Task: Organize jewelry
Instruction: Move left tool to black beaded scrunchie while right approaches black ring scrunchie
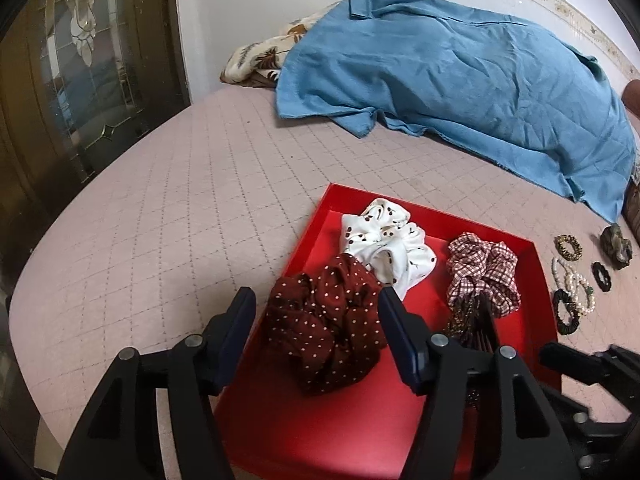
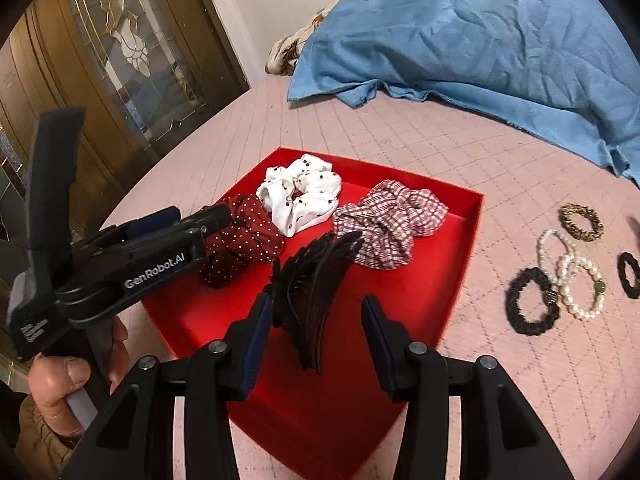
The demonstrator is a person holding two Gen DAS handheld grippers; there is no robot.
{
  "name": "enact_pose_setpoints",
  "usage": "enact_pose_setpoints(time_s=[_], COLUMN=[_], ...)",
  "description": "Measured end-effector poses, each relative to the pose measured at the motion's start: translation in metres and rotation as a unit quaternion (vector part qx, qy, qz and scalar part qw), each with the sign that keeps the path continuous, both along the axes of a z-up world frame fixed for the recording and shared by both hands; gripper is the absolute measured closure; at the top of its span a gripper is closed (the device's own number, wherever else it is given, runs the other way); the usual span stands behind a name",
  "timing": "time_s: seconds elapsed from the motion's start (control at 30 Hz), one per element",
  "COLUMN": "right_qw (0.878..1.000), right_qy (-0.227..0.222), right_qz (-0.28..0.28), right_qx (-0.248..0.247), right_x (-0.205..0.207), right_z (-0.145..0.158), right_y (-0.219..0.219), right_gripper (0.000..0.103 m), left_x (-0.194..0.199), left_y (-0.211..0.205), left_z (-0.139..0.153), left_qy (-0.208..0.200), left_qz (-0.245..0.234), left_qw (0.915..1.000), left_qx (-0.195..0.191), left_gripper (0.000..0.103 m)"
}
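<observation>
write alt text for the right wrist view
The right gripper hangs open over a black claw clip in a red tray holding three scrunchies. Bracelets and hair ties lie on the pink quilt.

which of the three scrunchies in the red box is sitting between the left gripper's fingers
The dark red polka-dot scrunchie; the white one and the checked one lie farther back.

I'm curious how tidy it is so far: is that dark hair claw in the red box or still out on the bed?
In. The hair claw lies on the red box floor, near the checked scrunchie.
</observation>
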State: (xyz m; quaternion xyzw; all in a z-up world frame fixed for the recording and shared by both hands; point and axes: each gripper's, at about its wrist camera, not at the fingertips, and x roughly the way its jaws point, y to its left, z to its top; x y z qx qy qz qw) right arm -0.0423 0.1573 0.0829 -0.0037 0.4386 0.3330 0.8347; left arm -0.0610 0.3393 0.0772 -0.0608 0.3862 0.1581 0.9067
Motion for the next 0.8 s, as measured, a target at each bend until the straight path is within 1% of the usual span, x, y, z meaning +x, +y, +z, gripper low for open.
enact_pose_setpoints(time_s=[0.23,0.3,0.4,0.5,0.6,0.8], right_qw=[1.0,1.0,0.999,0.998,0.996,0.99], right_qy=[-0.013,-0.015,-0.02,-0.026,-0.027,-0.019], right_qz=[-0.015,-0.023,-0.036,-0.057,-0.081,-0.143], right_qx=[0.005,0.006,0.008,0.009,0.005,-0.004], right_x=[-0.012,-0.015,-0.019,-0.023,-0.025,-0.025], right_z=[0.013,0.016,0.02,0.022,0.021,0.011], right_y=[-0.027,-0.039,-0.06,-0.09,-0.124,-0.194], right_gripper=[0.053,0.053,0.052,0.048,0.048,0.048], left_x=[-0.009,-0.011,-0.02,-0.029,-0.036,-0.03], left_y=[-0.015,-0.022,-0.036,-0.05,-0.07,-0.129], left_z=[0.008,0.012,0.023,0.032,0.04,0.046], left_qy=[-0.006,-0.003,-0.01,-0.016,-0.018,-0.007], left_qz=[-0.004,-0.007,-0.017,-0.028,-0.048,-0.107], left_qw=[0.9998,0.9998,0.9996,0.9992,0.9984,0.9937], left_qx=[0.019,0.021,0.021,0.023,0.021,0.031], left_gripper=[0.041,0.041,0.041,0.038,0.037,0.037])
